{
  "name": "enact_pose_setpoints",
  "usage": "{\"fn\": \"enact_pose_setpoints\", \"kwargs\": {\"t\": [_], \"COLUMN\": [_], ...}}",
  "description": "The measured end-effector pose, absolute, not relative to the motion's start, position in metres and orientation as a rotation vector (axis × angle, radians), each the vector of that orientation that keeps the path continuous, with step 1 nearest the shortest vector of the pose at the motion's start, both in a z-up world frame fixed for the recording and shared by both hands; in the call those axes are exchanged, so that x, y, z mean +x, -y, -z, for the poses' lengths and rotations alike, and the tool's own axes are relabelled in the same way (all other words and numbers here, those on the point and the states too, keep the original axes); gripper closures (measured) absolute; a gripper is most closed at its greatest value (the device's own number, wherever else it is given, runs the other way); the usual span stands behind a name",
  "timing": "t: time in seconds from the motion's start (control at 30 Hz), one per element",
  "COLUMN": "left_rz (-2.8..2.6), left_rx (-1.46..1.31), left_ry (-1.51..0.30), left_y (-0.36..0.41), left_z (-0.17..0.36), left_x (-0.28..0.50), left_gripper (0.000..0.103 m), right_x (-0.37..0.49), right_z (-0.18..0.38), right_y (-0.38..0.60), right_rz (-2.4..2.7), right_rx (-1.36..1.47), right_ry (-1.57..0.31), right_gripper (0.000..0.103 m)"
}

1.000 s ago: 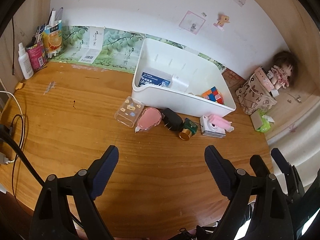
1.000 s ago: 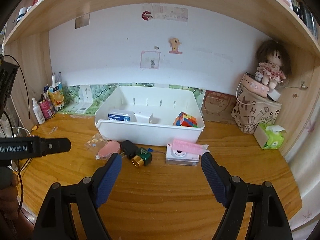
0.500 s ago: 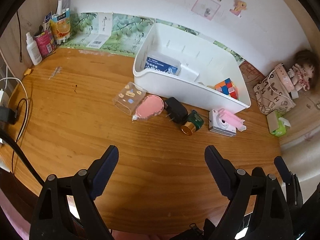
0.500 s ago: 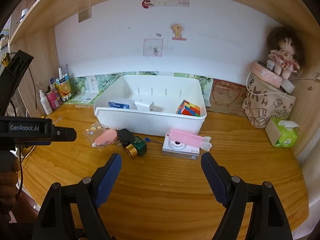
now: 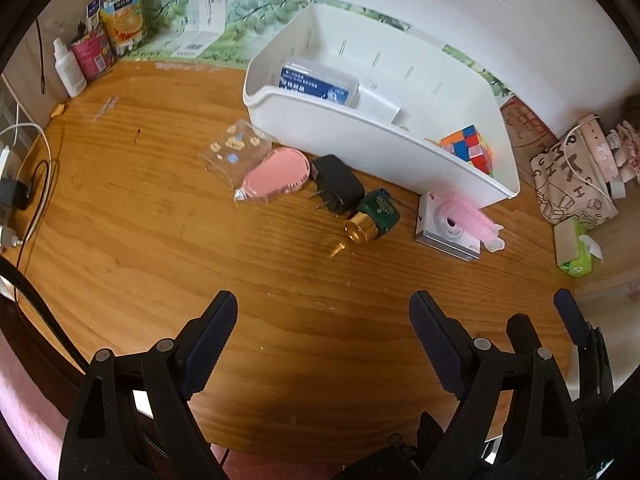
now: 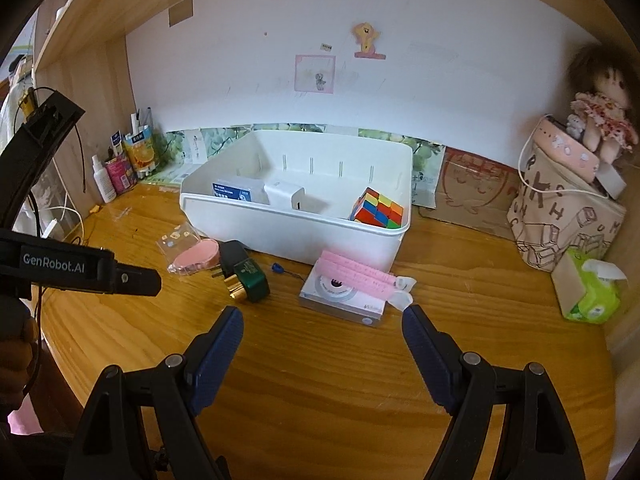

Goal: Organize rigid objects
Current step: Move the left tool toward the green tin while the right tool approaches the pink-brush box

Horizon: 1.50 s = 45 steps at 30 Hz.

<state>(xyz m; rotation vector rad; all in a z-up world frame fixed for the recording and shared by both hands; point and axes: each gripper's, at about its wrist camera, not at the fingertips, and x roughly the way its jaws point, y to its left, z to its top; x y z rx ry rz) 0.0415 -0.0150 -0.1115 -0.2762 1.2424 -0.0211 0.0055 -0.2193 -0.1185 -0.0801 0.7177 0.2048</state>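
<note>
While both the left hand-held gripper (image 5: 323, 312) and right hand-held gripper (image 6: 322, 326) hover open and empty, the pink comb (image 6: 357, 276) lies lengthwise across the toy camera (image 6: 342, 300), handle pointing right; both rest on the table (image 6: 320, 380) before the white bin (image 6: 296, 236).

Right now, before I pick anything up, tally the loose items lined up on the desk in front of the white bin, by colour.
Pink: 2, the tape dispenser and the comb lying on the camera
Black: 1, the plug adapter
Green and gold: 1, the small bottle
White: 1, the toy camera
Clear: 1, the sticker case
Total: 6
</note>
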Motion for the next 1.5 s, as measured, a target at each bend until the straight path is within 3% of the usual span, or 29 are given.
{"fn": "enact_pose_setpoints", "kwargs": {"t": [0.6,1.5], "left_rz": [-0.137,-0.093], "left_rx": [-0.332,-0.257], "left_ry": [-1.386,-1.353], "left_y": [0.042,0.077], "left_z": [0.151,0.183], "left_x": [0.078,0.136], "left_gripper": [0.013,0.013], "right_x": [0.076,0.126], "right_z": [0.165,0.214], "right_y": [0.270,0.268], "right_rz": [-0.256,-0.307], "right_rx": [0.051,0.105], "right_ry": [-0.799,-0.810], "right_gripper": [0.021,0.021]}}
